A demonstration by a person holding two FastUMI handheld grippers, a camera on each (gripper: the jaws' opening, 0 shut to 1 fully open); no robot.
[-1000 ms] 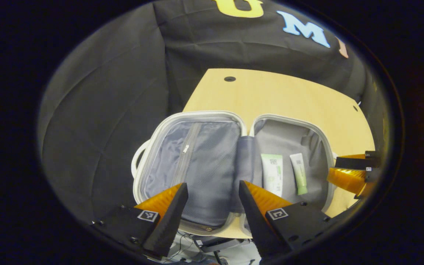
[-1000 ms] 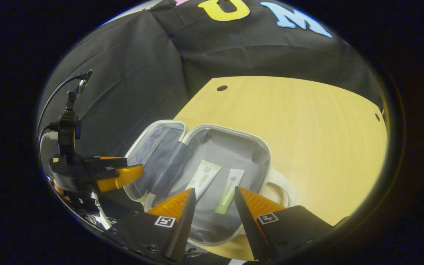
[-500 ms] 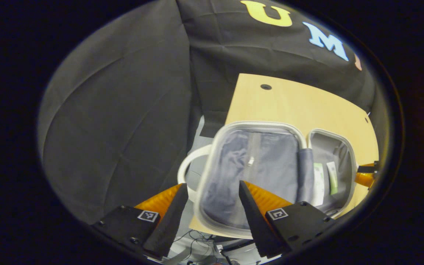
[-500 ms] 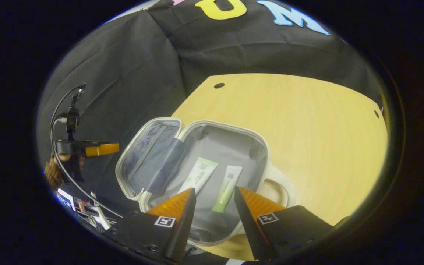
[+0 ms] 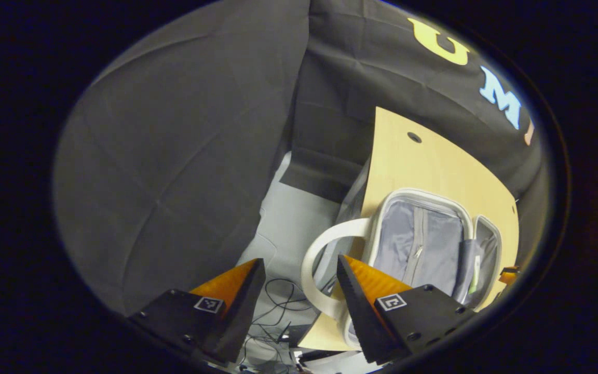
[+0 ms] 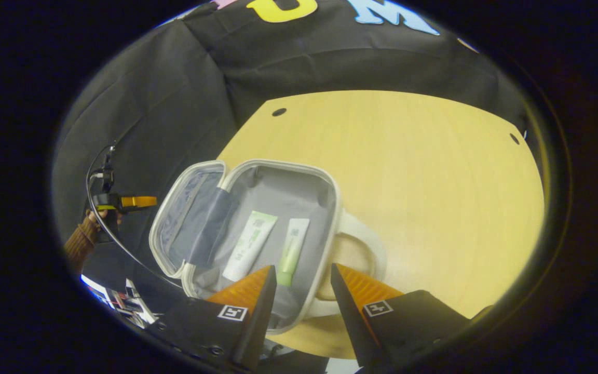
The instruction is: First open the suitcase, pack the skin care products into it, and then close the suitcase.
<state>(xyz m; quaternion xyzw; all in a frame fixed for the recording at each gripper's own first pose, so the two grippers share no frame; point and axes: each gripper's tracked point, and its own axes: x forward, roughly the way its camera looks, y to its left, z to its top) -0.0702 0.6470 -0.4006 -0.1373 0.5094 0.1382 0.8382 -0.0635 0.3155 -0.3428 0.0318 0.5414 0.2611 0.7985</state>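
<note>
Pale wood makes up the table (image 6: pixel 408 171), with black cloth hanging behind it. On its near left part the suitcase (image 6: pixel 278 179) lies spread open, both halves flat, the grey lining facing up. In the right half two skin care tubes lie side by side: a white tube (image 6: pixel 249 245) and, just right of it, a green tube (image 6: pixel 293 249) (caps pointing towards the camera). A white handle (image 6: pixel 366 239) loops out from that half's right edge.

In the right gripper view, the right gripper (image 6: pixel 301 296) hovers above the suitcase's near edge, jaws parted and holding nothing. Far left, the left gripper (image 6: pixel 138 201) is held in a hand (image 6: pixel 103 214) beyond the table edge.

In the left gripper view, the left gripper (image 5: pixel 299 291) hangs off the table's side with jaws apart and empty, the zipped half's handle (image 5: pixel 320 270) between its fingers' lines of sight.
</note>
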